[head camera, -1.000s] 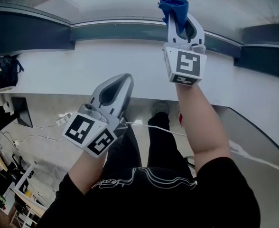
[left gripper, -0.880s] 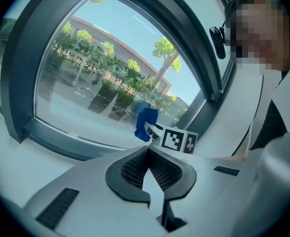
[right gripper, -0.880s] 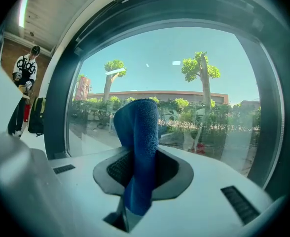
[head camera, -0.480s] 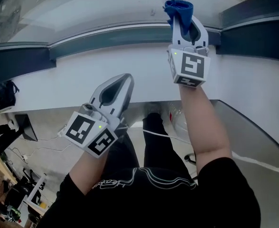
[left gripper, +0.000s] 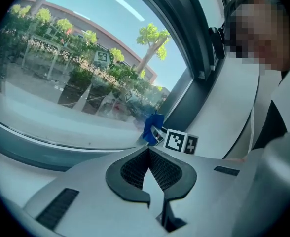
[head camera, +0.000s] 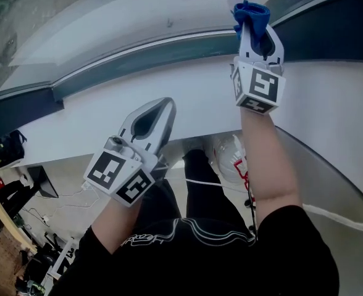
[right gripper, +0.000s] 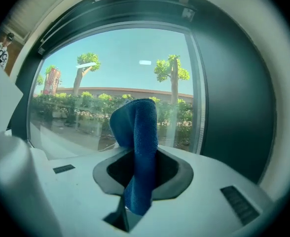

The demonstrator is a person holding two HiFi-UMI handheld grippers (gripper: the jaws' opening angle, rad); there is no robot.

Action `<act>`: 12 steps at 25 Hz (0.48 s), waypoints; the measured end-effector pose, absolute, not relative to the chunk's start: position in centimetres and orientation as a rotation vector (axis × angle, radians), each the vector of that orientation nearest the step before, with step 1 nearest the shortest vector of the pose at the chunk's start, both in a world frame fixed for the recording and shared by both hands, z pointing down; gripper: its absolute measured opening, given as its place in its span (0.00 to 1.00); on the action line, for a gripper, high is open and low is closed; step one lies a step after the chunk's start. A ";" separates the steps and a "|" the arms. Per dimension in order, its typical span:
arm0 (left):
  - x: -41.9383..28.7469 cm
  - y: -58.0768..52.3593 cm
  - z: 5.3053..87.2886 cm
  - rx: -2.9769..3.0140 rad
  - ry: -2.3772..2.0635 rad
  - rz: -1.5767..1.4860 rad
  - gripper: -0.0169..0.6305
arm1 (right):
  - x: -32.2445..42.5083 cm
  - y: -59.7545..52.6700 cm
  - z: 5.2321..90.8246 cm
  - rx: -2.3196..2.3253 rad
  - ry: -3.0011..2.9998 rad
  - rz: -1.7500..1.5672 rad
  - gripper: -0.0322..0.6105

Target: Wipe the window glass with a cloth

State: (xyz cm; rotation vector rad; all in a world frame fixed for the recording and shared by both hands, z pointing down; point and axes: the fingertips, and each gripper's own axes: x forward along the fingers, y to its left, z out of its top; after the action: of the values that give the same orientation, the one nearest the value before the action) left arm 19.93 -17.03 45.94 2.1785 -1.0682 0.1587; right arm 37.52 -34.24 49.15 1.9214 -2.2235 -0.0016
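Since a second ago my right gripper (head camera: 257, 28) has slid rightward along the window frame (head camera: 138, 51). Its jaws are clenched on the blue cloth (head camera: 250, 11), which pokes past their tips by the window glass (right gripper: 115, 83); I can't tell whether it touches the glass. That forearm reaches straight toward the frame. My left gripper (head camera: 158, 106), jaws pressed together on nothing, hangs well short of the frame.

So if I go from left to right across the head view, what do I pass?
Dark bag at the edge → left gripper, jaws together and empty → right gripper, its jaws holding the blue cloth.
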 end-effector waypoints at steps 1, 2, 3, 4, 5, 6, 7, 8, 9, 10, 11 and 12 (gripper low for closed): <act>20.6 -17.1 46.3 2.183 -1.063 0.165 0.04 | 38.9 -34.3 49.5 1.952 -2.207 0.009 0.16; 21.3 -17.3 46.5 2.185 -1.058 0.170 0.04 | 40.1 -34.5 49.7 1.984 -2.190 0.023 0.16; 21.8 -17.4 46.7 2.185 -1.053 0.173 0.04 | 41.2 -34.7 49.8 2.016 -2.171 0.041 0.16; 22.3 -17.6 46.7 2.184 -1.047 0.173 0.04 | 42.1 -34.9 49.7 2.046 -2.151 0.060 0.16; 22.6 -17.8 46.8 2.182 -1.040 0.173 0.04 | 42.8 -35.2 49.7 2.072 -2.133 0.078 0.16; 23.0 -17.9 46.9 2.182 -1.033 0.174 0.04 | 43.3 -35.4 49.8 2.091 -2.121 0.095 0.16; 23.4 -18.0 47.0 2.182 -1.028 0.175 0.04 | 43.7 -35.5 49.9 2.102 -2.115 0.106 0.16; 23.7 -17.9 47.2 2.183 -1.024 0.177 0.04 | 43.9 -35.6 50.1 2.105 -2.114 0.110 0.16; 24.0 -17.8 47.4 2.184 -1.022 0.180 0.04 | 44.0 -35.6 50.4 2.104 -2.116 0.111 0.16; 24.3 -17.7 47.5 2.186 -1.022 0.183 0.04 | 44.1 -35.6 50.5 2.104 -2.118 0.113 0.16; 24.5 -17.5 47.5 2.187 -1.023 0.186 0.04 | 44.3 -35.4 50.5 2.108 -2.118 0.116 0.16; 24.7 -17.2 47.4 2.187 -1.024 0.190 0.04 | 44.6 -35.2 50.3 2.115 -2.114 0.123 0.16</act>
State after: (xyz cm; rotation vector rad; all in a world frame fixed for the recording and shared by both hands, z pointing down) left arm 24.66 -17.24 47.45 2.1875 -1.0238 0.1898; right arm 44.57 -35.21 50.31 2.1153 -2.1143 0.1228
